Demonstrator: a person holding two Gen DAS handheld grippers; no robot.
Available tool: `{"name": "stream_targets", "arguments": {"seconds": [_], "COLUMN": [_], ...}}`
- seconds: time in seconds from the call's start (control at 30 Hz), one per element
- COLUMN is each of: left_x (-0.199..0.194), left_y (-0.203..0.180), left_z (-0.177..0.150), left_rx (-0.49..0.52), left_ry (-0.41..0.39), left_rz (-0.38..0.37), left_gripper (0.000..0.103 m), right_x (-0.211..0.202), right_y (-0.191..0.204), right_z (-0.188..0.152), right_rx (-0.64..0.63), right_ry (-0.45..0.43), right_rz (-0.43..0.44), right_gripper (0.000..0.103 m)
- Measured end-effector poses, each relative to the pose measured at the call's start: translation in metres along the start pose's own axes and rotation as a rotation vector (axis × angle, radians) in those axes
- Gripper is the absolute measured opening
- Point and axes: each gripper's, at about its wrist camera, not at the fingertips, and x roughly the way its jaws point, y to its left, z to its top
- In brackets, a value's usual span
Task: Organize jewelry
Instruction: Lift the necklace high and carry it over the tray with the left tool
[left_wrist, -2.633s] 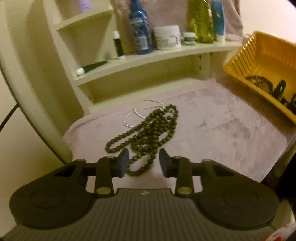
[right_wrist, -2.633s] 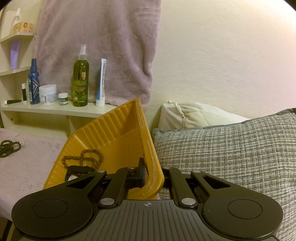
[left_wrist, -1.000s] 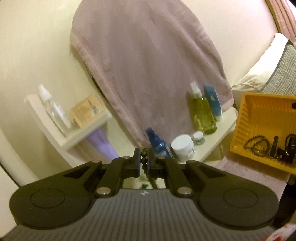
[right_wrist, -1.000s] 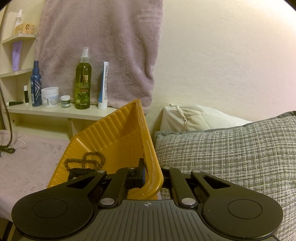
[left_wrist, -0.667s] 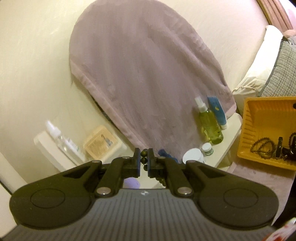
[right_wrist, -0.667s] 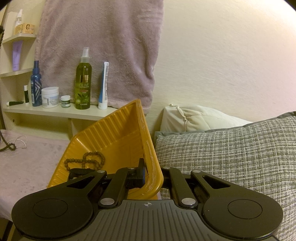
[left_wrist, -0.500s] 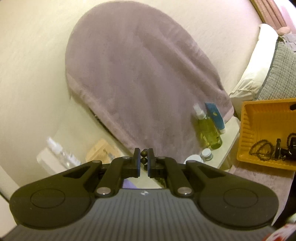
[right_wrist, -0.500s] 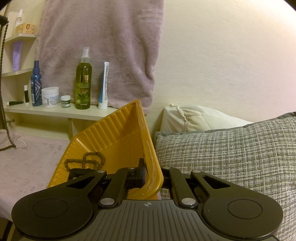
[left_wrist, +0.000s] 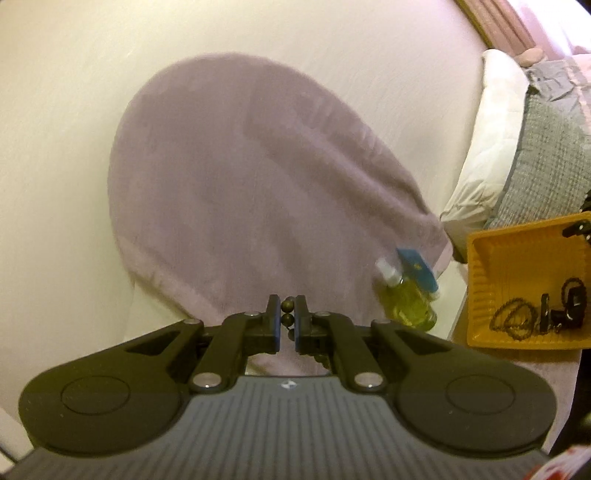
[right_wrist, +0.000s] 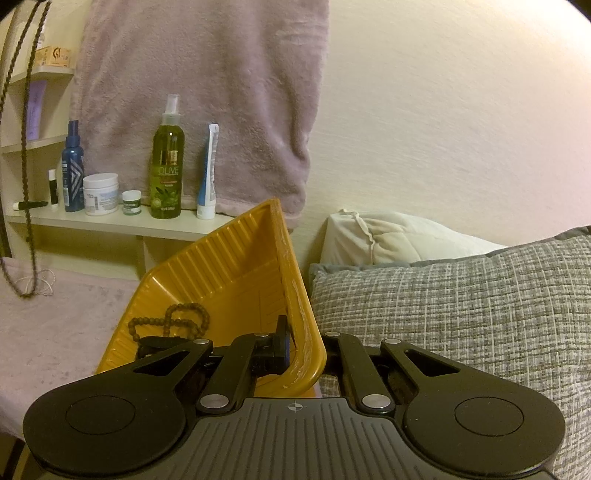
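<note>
My left gripper (left_wrist: 287, 314) is shut on a dark wooden bead necklace (left_wrist: 287, 317) and holds it high, pointing at the hanging towel. In the right wrist view the necklace (right_wrist: 26, 147) hangs in a long loop at the far left, its lower end near a white string (right_wrist: 44, 282) on the mauve cloth. My right gripper (right_wrist: 304, 354) is shut on the near rim of the yellow tray (right_wrist: 229, 266), (left_wrist: 517, 266) and holds it tilted. A bead bracelet (right_wrist: 173, 319) and dark items lie in the tray.
A shelf (right_wrist: 110, 221) holds a green spray bottle (right_wrist: 166, 173), a blue bottle, a white jar and a tube. A mauve towel (left_wrist: 240, 203) hangs on the wall. A grey cushion (right_wrist: 461, 314) and a white pillow (right_wrist: 388, 240) lie to the right of the tray.
My left gripper closed on the bead necklace and lifted it off the cloth, rising and tilting up. The white string stayed on the cloth. The right gripper and tray have not moved.
</note>
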Motion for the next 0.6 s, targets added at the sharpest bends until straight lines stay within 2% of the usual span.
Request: {"name": "stream_targets", "arguments": {"seconds": [0.23,0.6], "left_x": [0.002,0.016], "left_y": [-0.010,-0.057], "left_z": [0.035,0.097], "left_rx": [0.031,0.079], "left_ry": [-0.075,-0.226], "left_rz": [-0.075,-0.219], "left_gripper": [0.006,0.006], "right_x": [0.000,0.001], "right_y": [0.000,0.001], "right_z": [0.000,0.002], "right_rx": [0.003,-0.004], "right_ry": [-0.003,-0.007], "right_rz": [0.001,0.006], "right_gripper": [0.006,0.007]}}
